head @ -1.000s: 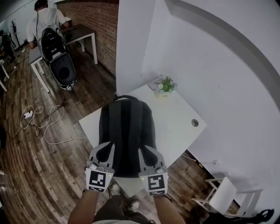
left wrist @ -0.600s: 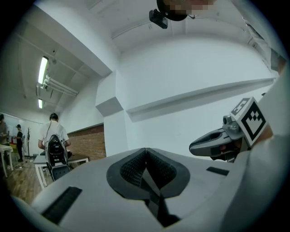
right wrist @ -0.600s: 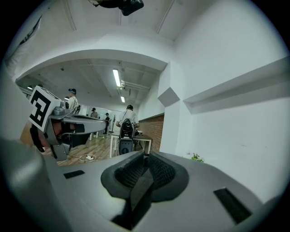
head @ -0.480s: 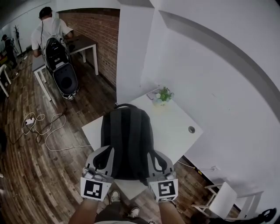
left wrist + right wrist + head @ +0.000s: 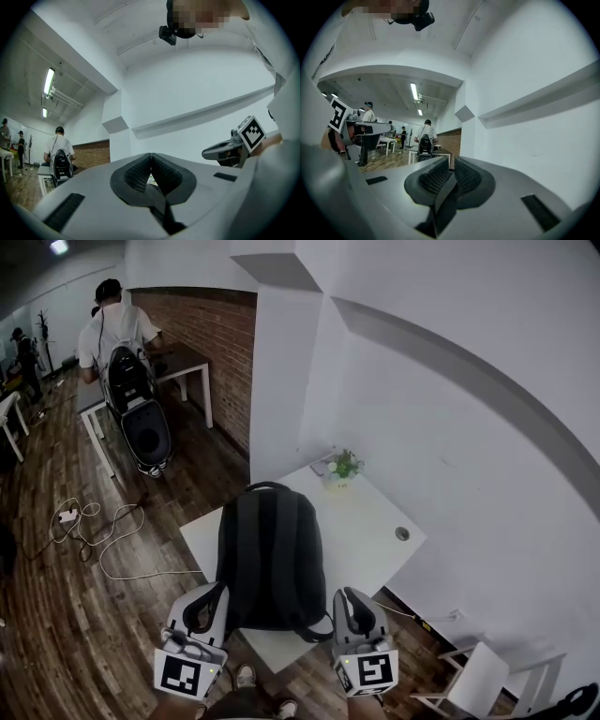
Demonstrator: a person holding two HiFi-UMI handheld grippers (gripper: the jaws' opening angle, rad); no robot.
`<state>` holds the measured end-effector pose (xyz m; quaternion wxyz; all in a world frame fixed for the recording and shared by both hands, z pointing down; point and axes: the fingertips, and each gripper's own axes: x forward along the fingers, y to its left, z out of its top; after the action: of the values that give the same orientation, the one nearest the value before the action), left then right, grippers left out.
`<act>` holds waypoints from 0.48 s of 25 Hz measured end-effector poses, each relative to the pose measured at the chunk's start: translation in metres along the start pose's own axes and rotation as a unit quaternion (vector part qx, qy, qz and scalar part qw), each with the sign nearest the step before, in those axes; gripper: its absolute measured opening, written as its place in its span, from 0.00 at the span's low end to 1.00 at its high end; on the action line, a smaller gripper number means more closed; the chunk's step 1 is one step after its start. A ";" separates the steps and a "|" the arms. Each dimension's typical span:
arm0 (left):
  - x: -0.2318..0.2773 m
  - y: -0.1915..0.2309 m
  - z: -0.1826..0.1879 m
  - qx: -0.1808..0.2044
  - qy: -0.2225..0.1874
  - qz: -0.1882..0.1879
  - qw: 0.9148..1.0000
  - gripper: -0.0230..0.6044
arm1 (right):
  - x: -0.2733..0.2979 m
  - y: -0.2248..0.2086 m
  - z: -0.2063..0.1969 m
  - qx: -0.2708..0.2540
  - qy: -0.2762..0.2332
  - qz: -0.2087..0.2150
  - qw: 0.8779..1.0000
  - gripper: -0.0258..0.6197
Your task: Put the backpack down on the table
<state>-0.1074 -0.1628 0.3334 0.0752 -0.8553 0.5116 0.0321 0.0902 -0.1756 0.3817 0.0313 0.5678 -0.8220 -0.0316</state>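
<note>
The backpack (image 5: 270, 559) lies flat on the white surface (image 5: 366, 521). Its top handle points to 12 o'clock and its bottom reaches almost to the near edge at 6 o'clock.

The left claw (image 5: 208, 594) is at 7 o'clock from the bag, by its lower corner. It is clenched, pads meeting at the tips with nothing between them. The right claw (image 5: 351, 598) is at 5 o'clock from the bag, just beside a strap loop (image 5: 317, 634) that curls off the bottom corner. Its pads are drawn together to a thin slit, with nothing gripped in it. Whether either claw touches the bag I cannot tell.

A small plant (image 5: 339, 468) stands on the surface at 1 o'clock from the bag. A cable (image 5: 103, 540) sprawls on the wooden floor at 9 o'clock.
</note>
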 end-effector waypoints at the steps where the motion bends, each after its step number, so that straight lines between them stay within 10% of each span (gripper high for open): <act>1: -0.006 -0.003 0.004 0.003 -0.002 0.000 1.000 0.06 | -0.008 0.001 0.003 0.002 -0.003 -0.001 1.000 0.13; 12: -0.047 -0.040 0.017 0.004 -0.009 0.002 1.000 0.06 | -0.066 0.007 0.033 -0.013 -0.035 0.003 0.999 0.13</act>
<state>-0.0944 -0.1008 0.3267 0.0836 -0.8537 0.5126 0.0381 0.1039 -0.1106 0.3486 0.0098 0.5633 -0.8238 -0.0627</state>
